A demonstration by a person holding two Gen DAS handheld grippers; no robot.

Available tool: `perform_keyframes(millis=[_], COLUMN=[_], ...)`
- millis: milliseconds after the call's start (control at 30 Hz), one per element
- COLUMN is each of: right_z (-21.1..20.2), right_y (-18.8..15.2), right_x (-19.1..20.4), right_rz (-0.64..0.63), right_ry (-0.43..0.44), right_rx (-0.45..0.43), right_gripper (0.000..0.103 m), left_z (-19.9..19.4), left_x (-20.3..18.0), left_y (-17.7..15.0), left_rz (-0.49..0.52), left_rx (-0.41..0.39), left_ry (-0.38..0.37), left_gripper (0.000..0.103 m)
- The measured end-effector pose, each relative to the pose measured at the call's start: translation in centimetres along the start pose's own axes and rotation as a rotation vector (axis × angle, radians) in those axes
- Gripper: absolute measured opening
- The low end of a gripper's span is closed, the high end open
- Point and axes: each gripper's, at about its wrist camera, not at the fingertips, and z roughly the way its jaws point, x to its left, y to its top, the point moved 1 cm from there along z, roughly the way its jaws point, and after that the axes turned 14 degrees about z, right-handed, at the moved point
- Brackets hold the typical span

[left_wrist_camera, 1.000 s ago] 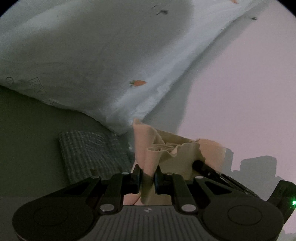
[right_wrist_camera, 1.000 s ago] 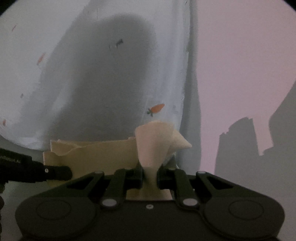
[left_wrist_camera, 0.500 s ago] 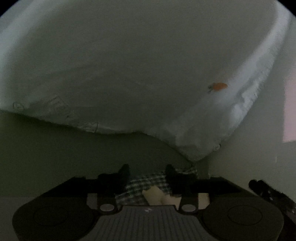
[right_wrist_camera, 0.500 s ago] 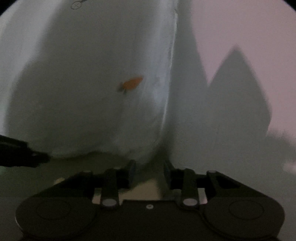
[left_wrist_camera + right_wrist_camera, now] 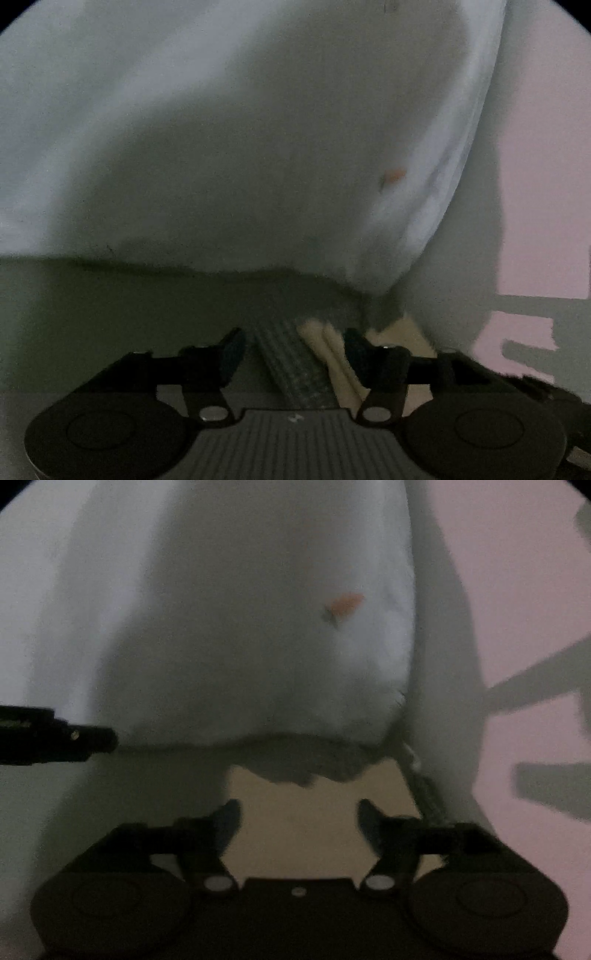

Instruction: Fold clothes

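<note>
Here, cream garment under pillow edge

Both grippers opening, pitched downward

Left gripper: jaws spreading, pads not pressing anything, though folded cloth lies in the gap. Right gripper: jaws spreading wider, pads likewise clear of the cloth lying between them. Left gripper's black tip pokes in at the left edge of the right wrist view.
</note>
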Motion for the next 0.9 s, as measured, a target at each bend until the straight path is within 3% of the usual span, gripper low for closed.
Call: perform_keyframes(millis=[100, 200, 267, 467, 633, 767, 900], right_z=[-4.6, -7.2, -9.0, -12.1, -18.7, -22.5, -26.4], right_y=[-0.8, -1.8, -3.2, -5.8, -8.7, -10.6, -13.5], right_x=[2.7, 5.9, 7.8, 12.7, 18.9, 23.4, 29.4], right_rz=[0.040, 0.041, 0.050, -0.046, -0.105, -0.002, 0.037], right_ry=[0.116, 0.179, 0.192, 0.126, 0.156, 0.171, 0.007], right_rx=[-0.031, -0.054, -0.071, -0.115, -0.195, -0.266, -0.349], right_gripper=[0.085, 0.102, 0.102, 0.103, 0.103, 0.103, 0.103], left_z=[-6.3, -12.9, -17.0, -26.7, -32.4, -37.0, -41.9], left_x=[0.6, 1.3, 2.0, 4.6, 6.9, 9.5, 12.5], left_y=[0.5, 0.0, -1.1, -6.1, -8.5, -9.7, -11.3], left_rz=[0.036, 0.084, 0.074, -0.026, 0.060, 0.114, 0.188], left_rx=[-0.107, -0.191, -0.225, -0.280, -0.263, -0.265, -0.249], left_ry=[0.038, 0.061, 0.070, 0.171, 0.205, 0.178, 0.173], left_gripper=[0.075, 0.091, 0.103, 0.103, 0.103, 0.103, 0.103])
